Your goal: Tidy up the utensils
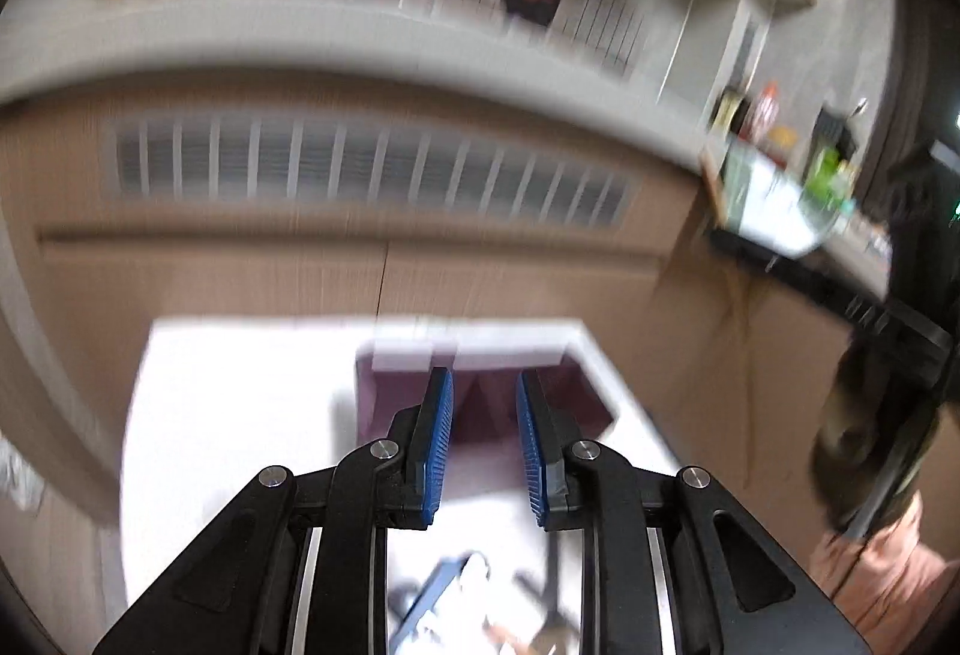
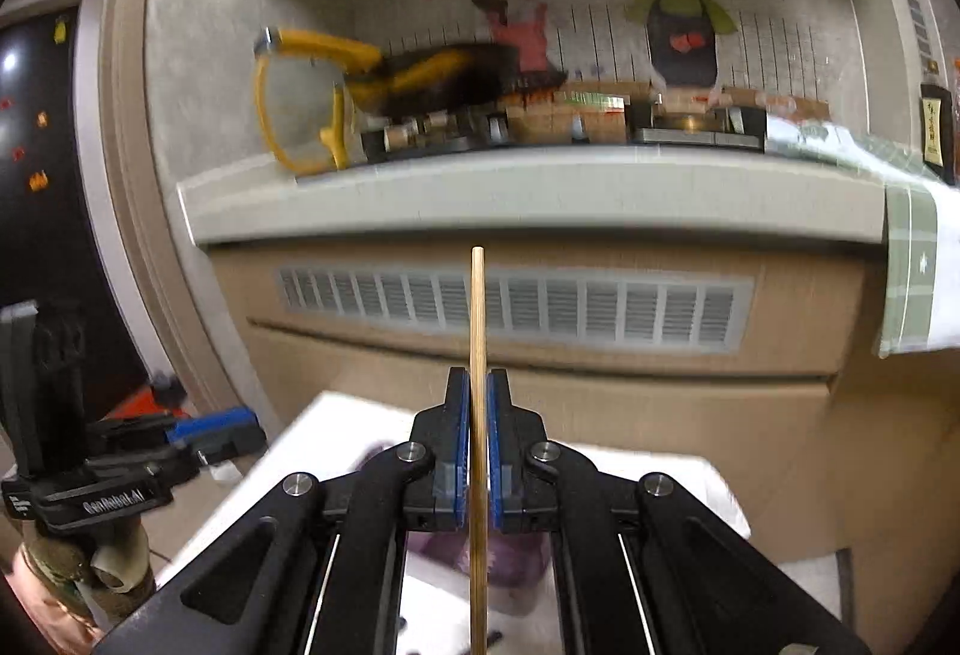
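A white counter [image 1: 240, 415] fills the lower middle of the left wrist view, and on it, just beyond the fingertips, sits a purple container [image 1: 480, 415], blurred, probably the organizer for the utensils. Below the fingers in that view lie a few loose items, too smeared to name.

The left gripper [image 1: 483, 391] has its blue-padded fingers [image 1: 441, 415] set moderately apart with nothing between them. It also shows at the lower left of the right wrist view, well apart from the other tool.

The right gripper [image 2: 478, 385] is closed down to a narrow slit on a single wooden chopstick [image 2: 477, 319], which stands upright at the centre of the frame, rising above the fingertips and running down past the bottom edge. The purple container [image 2: 510, 565] lies beneath it.

The chopstick looks light, stiff and smooth, so it should carry easily but may pivot or slide in the pads. The grip appears to sit near mid-length, which should limit swinging; a hold closer to the lower end would likely make aiming it into the container easier.
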